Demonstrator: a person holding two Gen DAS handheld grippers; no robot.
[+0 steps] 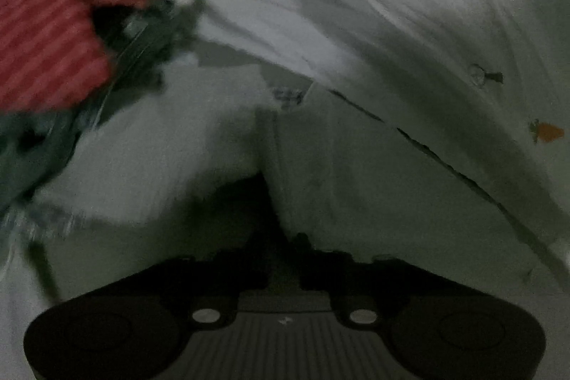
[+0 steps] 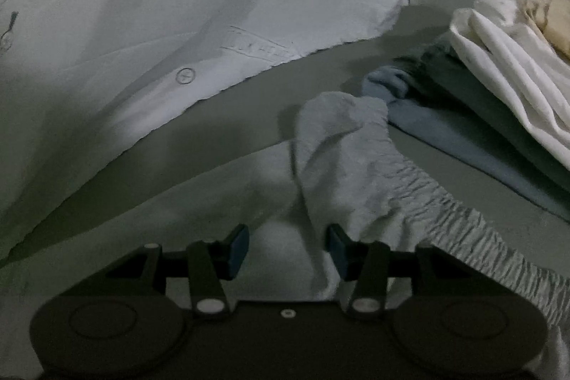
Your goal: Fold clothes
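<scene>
A pale white shirt (image 1: 356,24) with buttons and a small orange embroidery fills the left wrist view, lifted and draped. My left gripper (image 1: 281,237) is shut on a fold of this shirt; the fingertips are buried in the cloth. In the right wrist view the same shirt (image 2: 178,24) hangs at upper left above the grey surface. My right gripper (image 2: 288,250) is open, its blue pads (image 2: 237,248) either side of a pale garment with an elastic gathered edge (image 2: 356,159) that lies beneath it.
A red striped cloth (image 1: 46,31) and a dark green garment (image 1: 142,31) lie at the left. At the right are a blue cloth (image 2: 427,123), a dark garment (image 2: 473,88) and white and cream clothes (image 2: 509,52) in a pile.
</scene>
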